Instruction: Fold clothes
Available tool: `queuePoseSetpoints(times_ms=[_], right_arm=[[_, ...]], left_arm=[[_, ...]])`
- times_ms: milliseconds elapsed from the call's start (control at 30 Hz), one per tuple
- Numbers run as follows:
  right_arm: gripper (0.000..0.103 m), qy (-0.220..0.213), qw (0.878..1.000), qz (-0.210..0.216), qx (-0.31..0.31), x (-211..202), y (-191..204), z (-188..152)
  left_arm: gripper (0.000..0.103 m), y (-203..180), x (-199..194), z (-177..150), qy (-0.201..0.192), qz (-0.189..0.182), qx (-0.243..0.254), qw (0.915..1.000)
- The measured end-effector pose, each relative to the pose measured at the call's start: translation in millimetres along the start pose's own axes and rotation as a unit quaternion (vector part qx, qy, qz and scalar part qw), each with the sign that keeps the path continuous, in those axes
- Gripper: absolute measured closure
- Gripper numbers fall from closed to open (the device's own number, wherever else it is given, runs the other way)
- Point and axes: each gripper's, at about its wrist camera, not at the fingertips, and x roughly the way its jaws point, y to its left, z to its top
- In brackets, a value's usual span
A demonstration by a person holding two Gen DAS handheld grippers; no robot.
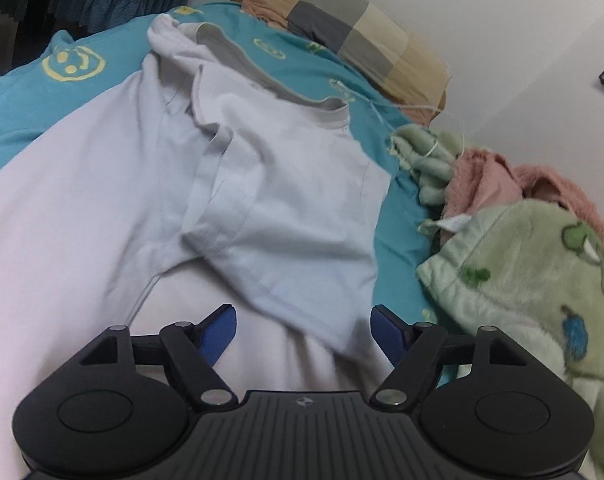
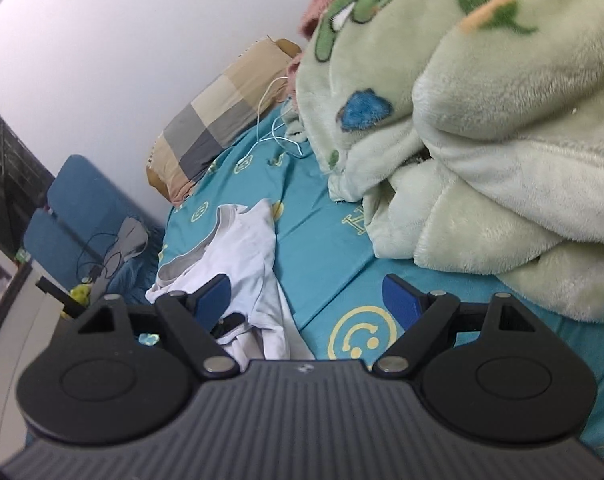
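Observation:
A white T-shirt (image 1: 230, 184) with a grey collar lies on the teal bedsheet (image 1: 30, 108), one sleeve folded over its body. My left gripper (image 1: 304, 330) is open and empty, hovering just above the shirt's lower part. In the right wrist view the same shirt (image 2: 246, 264) lies to the left on the sheet (image 2: 326, 264). My right gripper (image 2: 308, 304) is open and empty, above the sheet just right of the shirt. A dark part, maybe the other gripper, shows behind its left finger.
A green and pink plush blanket (image 1: 534, 264) is piled at the right; it fills the upper right of the right wrist view (image 2: 482, 120). A checked pillow (image 1: 366, 36) lies against the white wall. A thin white cable (image 2: 278, 136) lies by the blanket. A blue chair (image 2: 74, 216) stands beside the bed.

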Motion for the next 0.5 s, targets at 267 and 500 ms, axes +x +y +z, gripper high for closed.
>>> queuePoseSetpoints(times_ms=[267,500], right_arm=[[0.019,0.006,1.0,0.002,0.013,6.1,-4.9,0.2],[0.018,0.006,1.0,0.001,-0.007,9.4,2.3,2.2]], left_arm=[[0.098,-7.1,11.3,32.9,-0.045,0.055,0.047,0.9964],[0.088,-15.4,20.0,47.8,-0.022,0.137,0.131,0.9816]])
